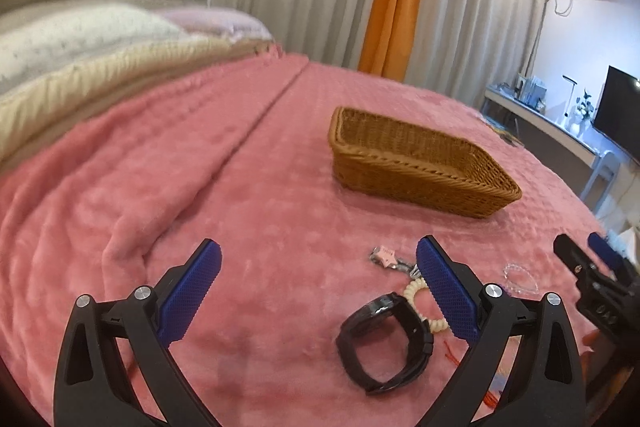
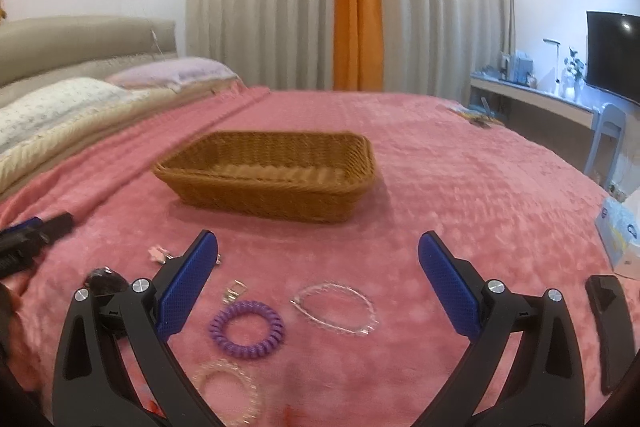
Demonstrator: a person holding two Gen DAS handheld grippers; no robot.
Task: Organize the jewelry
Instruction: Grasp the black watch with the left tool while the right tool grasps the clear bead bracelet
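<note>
Your left gripper (image 1: 318,291) and right gripper (image 2: 318,287) both hover over the pink blanket (image 1: 260,187), fingers wide apart, gripping nothing. Wicker basket (image 2: 268,183) sits far centre. Near you: black watch (image 1: 386,343) by left gripper's right finger, purple coil band (image 2: 247,329) and clear bracelet (image 2: 336,307) between right gripper's fingers

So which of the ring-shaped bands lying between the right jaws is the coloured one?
The purple coil band. The beaded bracelet to its right and the coil band nearer the camera are both clear.
</note>
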